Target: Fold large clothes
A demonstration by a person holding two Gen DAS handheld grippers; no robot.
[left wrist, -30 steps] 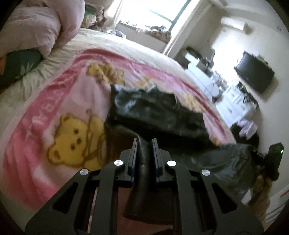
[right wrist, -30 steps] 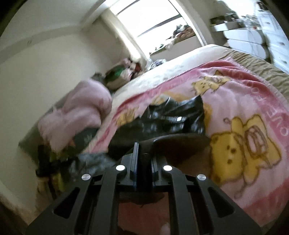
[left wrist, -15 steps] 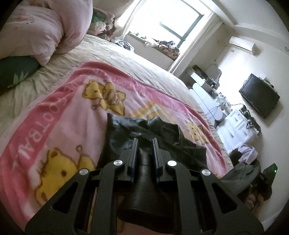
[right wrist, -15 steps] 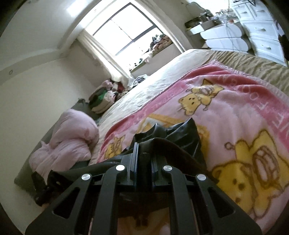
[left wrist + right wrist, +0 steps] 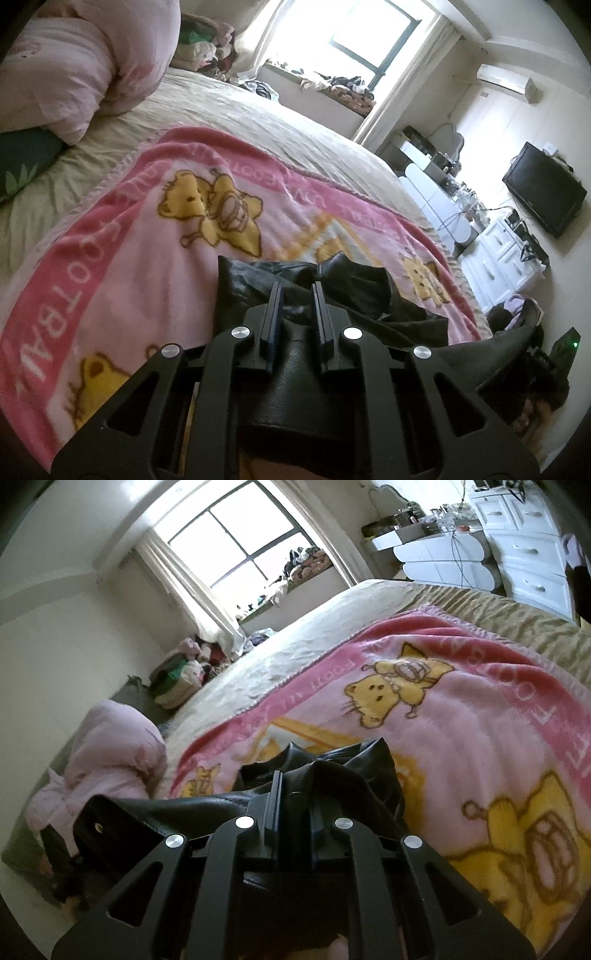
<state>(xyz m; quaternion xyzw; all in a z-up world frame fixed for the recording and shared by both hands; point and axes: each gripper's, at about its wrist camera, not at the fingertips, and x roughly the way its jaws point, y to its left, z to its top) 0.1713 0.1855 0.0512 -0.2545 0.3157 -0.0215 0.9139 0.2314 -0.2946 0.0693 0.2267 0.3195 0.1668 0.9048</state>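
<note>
- We saw one black leather-like garment [image 5: 332,284], bunched on the pink blanket [image 5: 122,266]; its near part ran back toward both cameras and off the blanket's near edge.
- We counted two grippers. The left gripper [image 5: 297,291] was clamped on a thick fold of the garment, which filled the gap between its two fingers [image 5: 274,306].
- The right gripper [image 5: 291,794] was likewise closed on the garment's edge, its jaws nearly together with dark material pinched between them.
- One pink blanket covered the near half of the bed [image 5: 258,122]. From the left wrist we counted three yellow bear prints wholly or partly showing on it; from the right wrist, also three.
- Beyond the blanket, at the bed's head, lay one pink quilt bundle [image 5: 85,70].
- Past the bed's far side stood one window [image 5: 236,539].
- Away from the blanket's right edge hung one dark television [image 5: 543,188].
</note>
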